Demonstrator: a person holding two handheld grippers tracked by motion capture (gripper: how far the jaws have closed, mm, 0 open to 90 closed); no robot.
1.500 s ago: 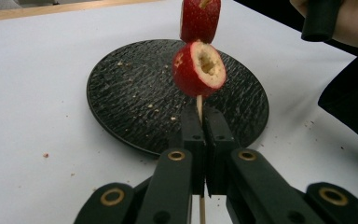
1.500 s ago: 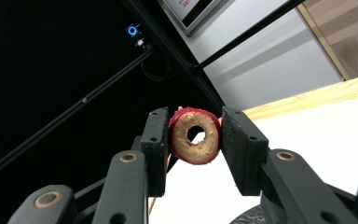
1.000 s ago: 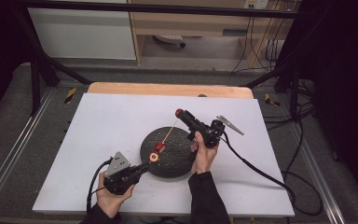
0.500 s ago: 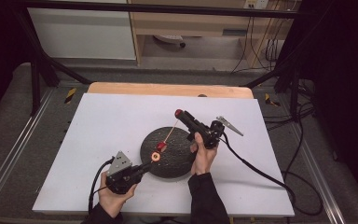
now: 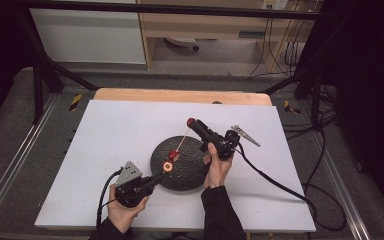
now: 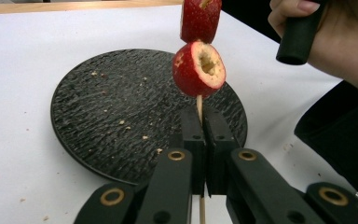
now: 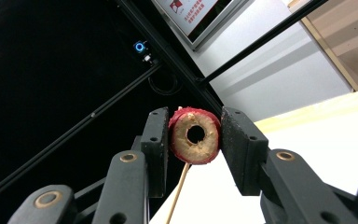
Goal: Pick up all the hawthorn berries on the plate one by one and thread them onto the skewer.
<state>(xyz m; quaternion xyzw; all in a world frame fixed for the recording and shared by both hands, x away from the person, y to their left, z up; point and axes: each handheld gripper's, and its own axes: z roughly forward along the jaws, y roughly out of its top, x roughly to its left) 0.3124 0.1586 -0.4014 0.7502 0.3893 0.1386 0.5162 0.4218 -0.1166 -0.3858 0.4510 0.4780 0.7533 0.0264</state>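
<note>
Seemingly nothing moved since second ago: left gripper jaws pinching skewer butt above black plate; right gripper jaws clamping cored hawthorn at tip. Threading paused, fruit not yet pushed down.

A white sign with a red mark bears print too small to read.

High view overhead facing forward-down, claw views close, perhaps sharing skewer.
</note>
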